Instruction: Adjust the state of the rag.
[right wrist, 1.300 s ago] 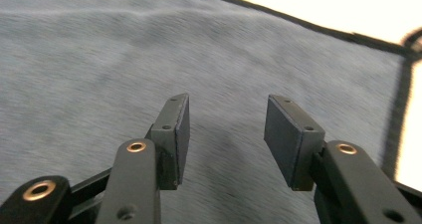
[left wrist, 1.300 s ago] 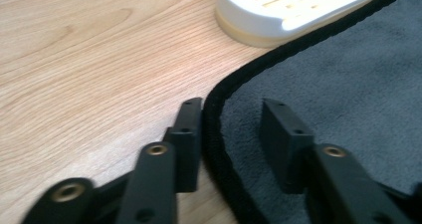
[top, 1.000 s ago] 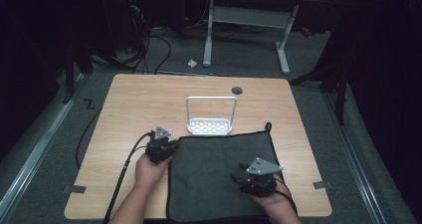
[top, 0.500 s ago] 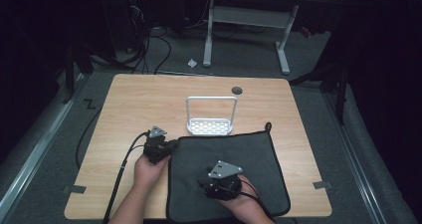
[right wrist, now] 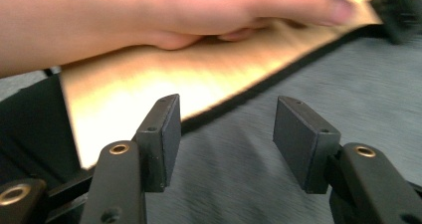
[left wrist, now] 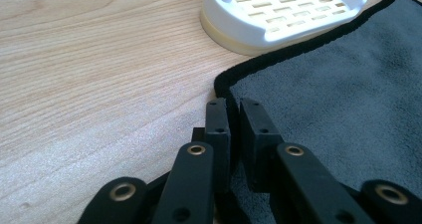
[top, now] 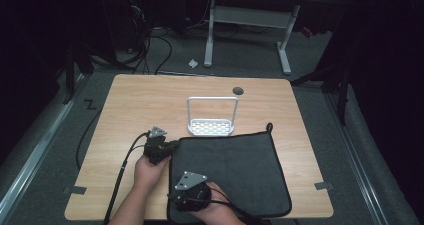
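Right gripper [top: 186,191] sits low over the dark grey cloth [top: 235,170] near the tabletop's [top: 135,100] near edge. Its jaws have just been opening and stand apart, nothing between them; in the right gripper view they hover over the cloth just inside its black hem, picture blurred. Left gripper [top: 169,148] is farther in, at the cloth's far-left corner, jaws clamped on the hem there; the left gripper view shows the pads together on the cloth edge [left wrist: 224,84]. Cloth lies flat over the near-right part of the tabletop, a small loop at its far-right corner. White slotted rack [top: 212,120] stands just beyond the cloth's far edge, mid-tabletop, touching or nearly touching the hem.
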